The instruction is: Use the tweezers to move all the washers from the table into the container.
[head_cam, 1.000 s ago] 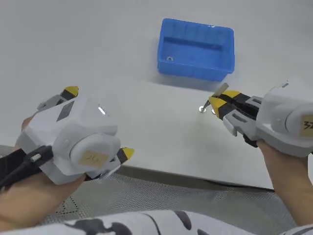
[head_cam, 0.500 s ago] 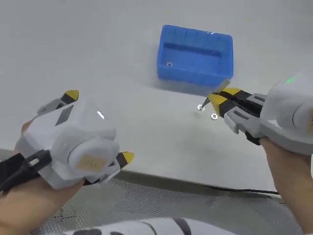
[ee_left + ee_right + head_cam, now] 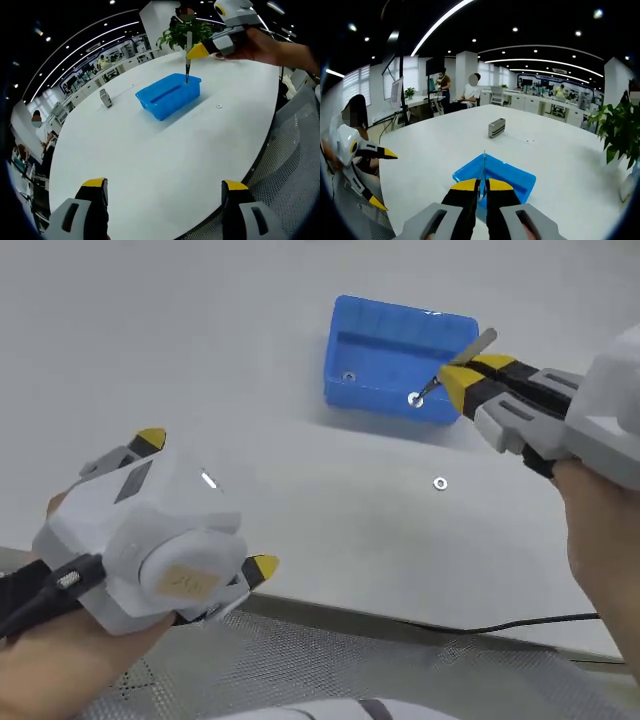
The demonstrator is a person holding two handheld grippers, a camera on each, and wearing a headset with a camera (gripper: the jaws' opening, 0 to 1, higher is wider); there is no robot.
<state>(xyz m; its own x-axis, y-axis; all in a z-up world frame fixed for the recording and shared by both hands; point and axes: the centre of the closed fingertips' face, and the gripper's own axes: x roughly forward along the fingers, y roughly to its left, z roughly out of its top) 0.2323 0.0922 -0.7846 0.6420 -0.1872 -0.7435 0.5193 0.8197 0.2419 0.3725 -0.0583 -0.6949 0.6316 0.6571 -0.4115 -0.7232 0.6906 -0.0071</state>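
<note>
The blue container stands on the white table, with one washer lying inside it. My right gripper is shut on the metal tweezers. The tweezers' tip holds a washer in the air by the container's near wall. Another washer lies on the table nearer to me. In the right gripper view the shut jaws pinch the tweezers above the container. My left gripper hangs open and unladen at the table's near edge, far from the container.
A small silver box stands far back on the table. A dark cable runs along the near edge at the right. A mesh chair seat lies below the edge. People sit at desks in the background.
My right gripper has risen from the table and moved towards the container, carrying one washer in the tweezers. The other washer stays on the table. The left gripper has barely moved.
</note>
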